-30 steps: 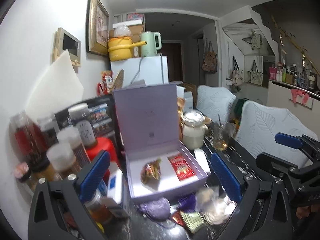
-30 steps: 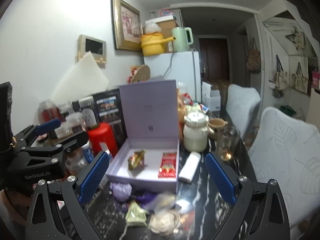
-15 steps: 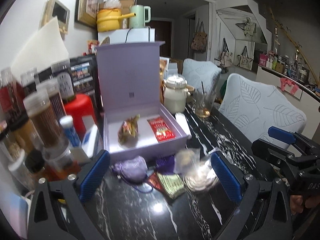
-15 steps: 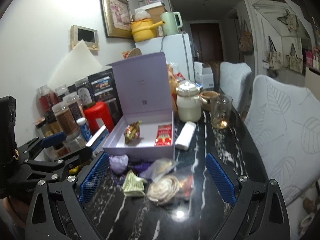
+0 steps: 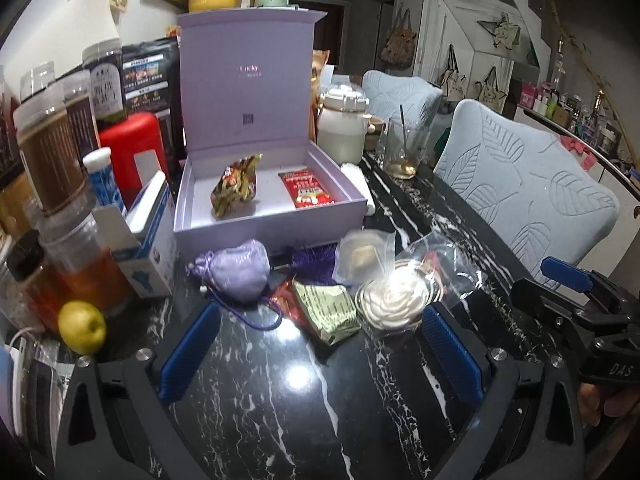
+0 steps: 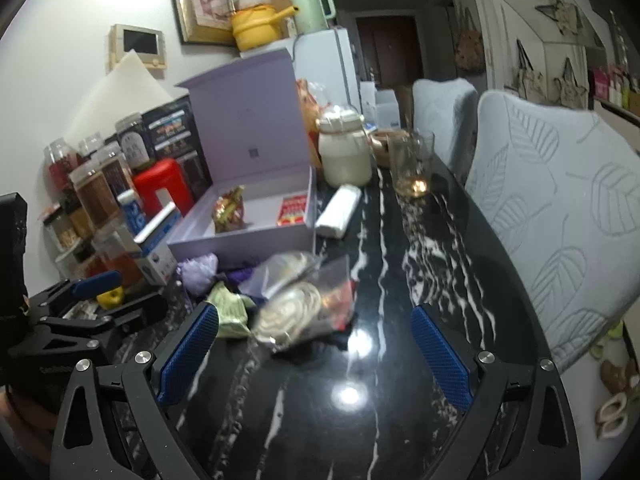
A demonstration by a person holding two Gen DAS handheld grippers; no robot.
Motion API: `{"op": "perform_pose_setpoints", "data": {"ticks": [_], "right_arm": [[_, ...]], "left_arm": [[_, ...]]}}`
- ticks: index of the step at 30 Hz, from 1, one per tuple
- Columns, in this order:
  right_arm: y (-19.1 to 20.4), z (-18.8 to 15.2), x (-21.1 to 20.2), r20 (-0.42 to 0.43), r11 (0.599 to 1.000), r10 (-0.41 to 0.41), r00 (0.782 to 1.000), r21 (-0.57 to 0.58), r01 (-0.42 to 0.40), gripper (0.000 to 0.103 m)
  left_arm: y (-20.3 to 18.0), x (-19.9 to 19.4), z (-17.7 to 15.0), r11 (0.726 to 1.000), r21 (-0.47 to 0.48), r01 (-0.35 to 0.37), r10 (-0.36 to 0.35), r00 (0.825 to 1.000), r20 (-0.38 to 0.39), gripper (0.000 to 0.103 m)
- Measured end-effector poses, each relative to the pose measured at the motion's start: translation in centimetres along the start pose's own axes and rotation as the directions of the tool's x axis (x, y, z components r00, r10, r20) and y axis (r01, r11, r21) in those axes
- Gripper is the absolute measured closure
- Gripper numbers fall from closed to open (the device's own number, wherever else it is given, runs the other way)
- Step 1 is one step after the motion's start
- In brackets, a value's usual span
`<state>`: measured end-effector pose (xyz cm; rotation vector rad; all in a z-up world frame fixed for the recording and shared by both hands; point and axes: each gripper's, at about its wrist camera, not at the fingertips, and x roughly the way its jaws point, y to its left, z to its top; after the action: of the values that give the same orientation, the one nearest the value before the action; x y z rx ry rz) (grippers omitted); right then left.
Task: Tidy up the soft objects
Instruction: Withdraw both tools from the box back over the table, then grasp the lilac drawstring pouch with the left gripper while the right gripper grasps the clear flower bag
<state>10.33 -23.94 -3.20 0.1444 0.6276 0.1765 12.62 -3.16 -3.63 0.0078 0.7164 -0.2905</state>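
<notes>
A lilac gift box [image 5: 208,236] [image 6: 256,242] stands with its lid up on the black marble table. Inside lie a crumpled gold snack bag [image 5: 236,190] [image 6: 229,213] and a red packet [image 5: 306,189] [image 6: 292,211]. In front of the box lies a heap: a lilac drawstring pouch [image 5: 240,269] [image 6: 199,273], a green packet [image 5: 328,306] [image 6: 230,312], a clear bag with a white coil [image 5: 390,298] [image 6: 298,304] and a dark purple pouch [image 5: 314,260]. My left gripper [image 5: 318,350] hangs open just short of the heap. My right gripper [image 6: 314,350] is open too, nothing held.
Jars [image 5: 52,152], a red canister [image 5: 130,148], a small blue-white carton [image 5: 148,236] and a yellow-green fruit [image 5: 82,326] crowd the left edge. A white jar [image 5: 344,130], a glass [image 5: 404,148] and a white roll [image 6: 338,210] stand right of the box. Cushioned chairs [image 6: 560,208] line the table's right side.
Both grippers have drawn back and tilted down. The heap of soft items now shows between the fingers rather than under them. Nothing was taken hold of.
</notes>
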Motion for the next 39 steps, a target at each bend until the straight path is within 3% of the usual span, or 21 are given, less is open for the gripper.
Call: {"op": "perform_pose_setpoints", "data": {"ticks": [14,19,31,39], "right_arm": [[-0.7,-2.6,4.0,-0.110,1.000,0.004,0.994,0.017,-0.002,0.005],[-0.5,-2.7,6.0,-0.157,0.999,0.041,0.987,0.025,-0.038,0.005],[-0.2,-1.3,9.1,-0.202,0.999,0.047,0.978,-0.011,-0.050,0.005],[-0.8,-0.6,10.5,-0.223,0.998,0.071,0.972,0.015,-0.069,0.005]], "left_arm": [[3.3,3.0,-0.4,0.994,-0.092,-0.062,0.059,0.998,-0.032,0.000],[4.4,5.0,0.2,0.992,-0.088,-0.087,0.081,0.995,-0.064,0.000],[6.7,10.7,2.7,0.992,-0.092,-0.092,0.079,0.988,-0.131,0.000],[7.2,14.3,2.7,0.992,-0.043,-0.120,0.108,0.971,-0.212,0.000]]}}
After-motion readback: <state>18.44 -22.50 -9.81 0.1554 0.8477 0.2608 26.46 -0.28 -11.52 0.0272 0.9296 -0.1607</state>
